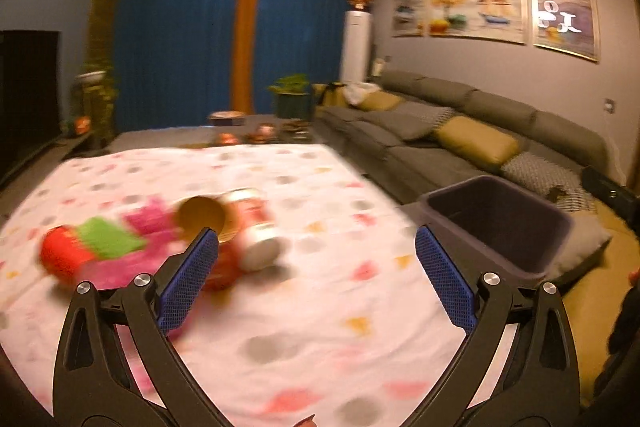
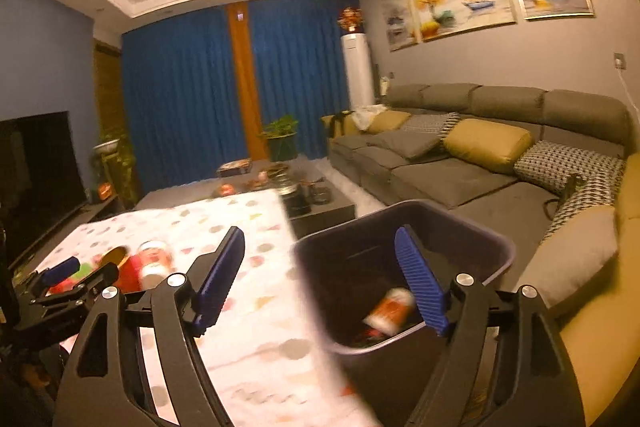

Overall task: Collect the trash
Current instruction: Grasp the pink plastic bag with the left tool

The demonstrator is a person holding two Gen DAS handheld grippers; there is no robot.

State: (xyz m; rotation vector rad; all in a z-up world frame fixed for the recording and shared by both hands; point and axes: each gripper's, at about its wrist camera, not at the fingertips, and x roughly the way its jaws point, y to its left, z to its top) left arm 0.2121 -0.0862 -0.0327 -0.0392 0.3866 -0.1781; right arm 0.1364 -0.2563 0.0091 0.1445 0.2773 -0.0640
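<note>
1. I see the trash (image 1: pixel 168 239) heaped on the desk (image 1: pixel 320 307) at my left gripper's (image 1: pixel 316 267) ten o'clock: a red can, green and pink wrappers, a round gold lid, all blurred.
2. One red-and-white can (image 2: pixel 390 309) lies inside the bin (image 2: pixel 472 227), which stands just beside the desk.
3. My left fingers (image 1: pixel 188 287) stand wide apart, holding nothing.
4. My right gripper (image 2: pixel 320 275) hangs over the bin's near rim, fingers apart and empty.
5. A sofa (image 2: pixel 440 179) lies at two o'clock.
</note>
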